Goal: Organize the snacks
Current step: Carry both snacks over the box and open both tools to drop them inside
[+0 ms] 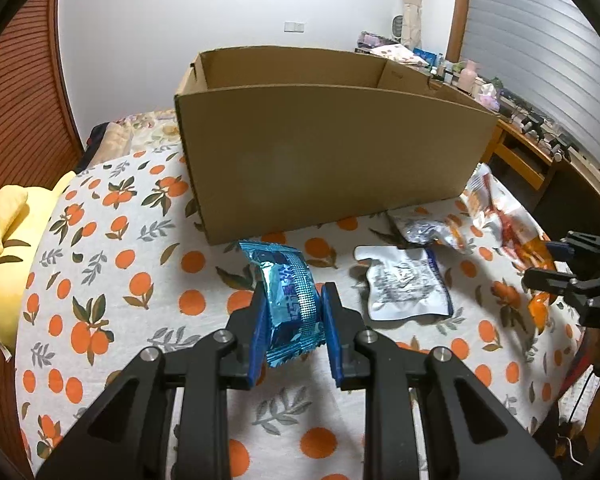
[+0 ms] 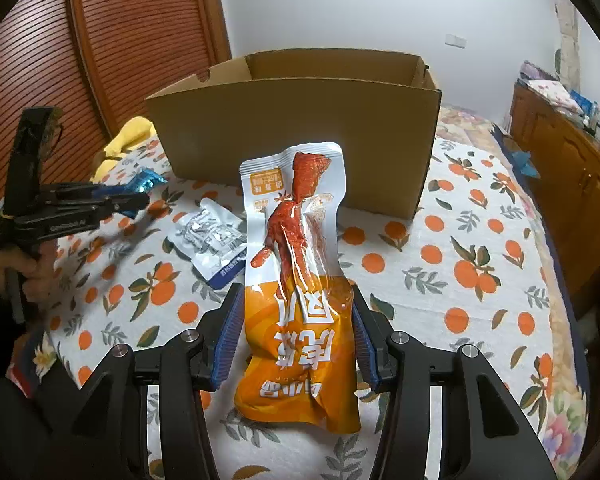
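While both grippers grip snacks, the cardboard box (image 1: 324,160) stands open at frame centre

Left gripper (image 1: 294,308) at lower centre of its view is clamped on the blue snack packet (image 1: 290,300), raised off the orange-print cloth (image 1: 140,280); a white pouch (image 1: 408,284) lies to its right. Right gripper (image 2: 298,320) clasps the orange chicken-foot packet (image 2: 296,264) upright before the box

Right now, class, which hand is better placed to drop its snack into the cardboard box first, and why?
Left, narrowly. Its claw grips the small blue foil packet close before the open brown cardboard box; the right claw holds a long orange pouch farther back.
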